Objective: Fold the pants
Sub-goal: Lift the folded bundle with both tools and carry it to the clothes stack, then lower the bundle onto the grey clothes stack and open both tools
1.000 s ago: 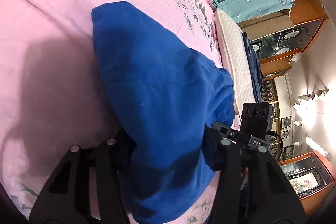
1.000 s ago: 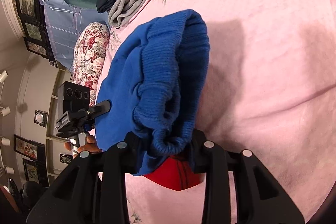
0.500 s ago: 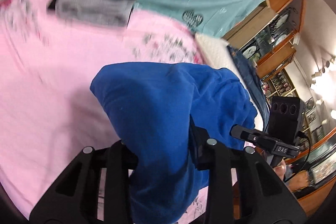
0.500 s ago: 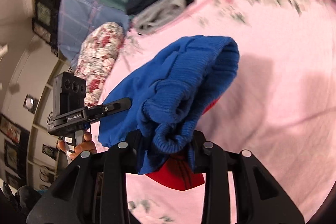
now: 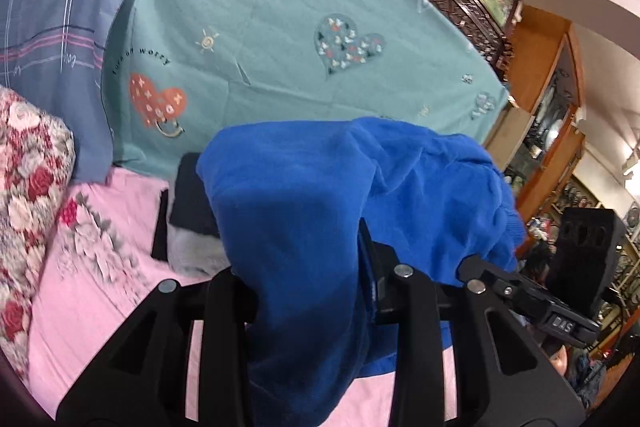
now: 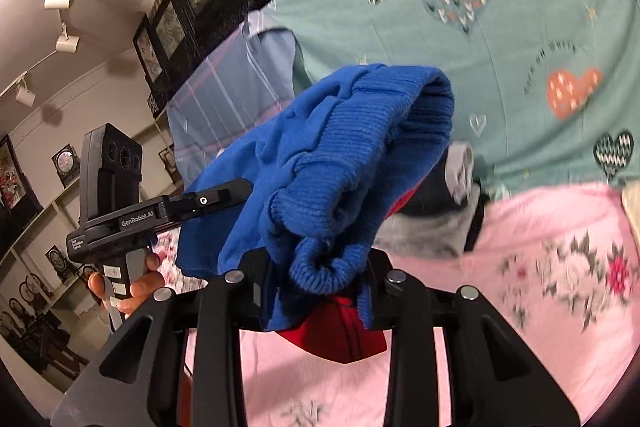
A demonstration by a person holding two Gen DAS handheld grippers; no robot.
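I am working two hand-held tongs over a bed with a pink flowered bedspread [image 5: 104, 291], and everything here is placed relative to that bedspread. Both tongs are clamped on the same blue pants [image 5: 304, 211], which hang in the air above it, bunched between the two grips. My left tongs [image 5: 306, 279] pinch a smooth fold of the blue cloth. My right tongs [image 6: 316, 275] pinch the thick ribbed waistband; a patch of red cloth [image 6: 340, 331] shows just under them, probably part of the garment, though I cannot tell for sure. In the right view, a hand [image 6: 128, 287] grips the handle of the left tool.

I judge the pants are held at two points and raised so they can hang free and straighten before being laid flat for a fold.

Beyond the bedspread's far edge lie a teal sheet with hearts [image 5: 280, 39], a red-and-white flowered pillow [image 5: 28, 187] and a small pile of dark and grey clothes [image 6: 436, 223].

Compared with a second ago, the pants have lifted off the bedspread, both tools now face the headboard end, and the left grip has tightened.
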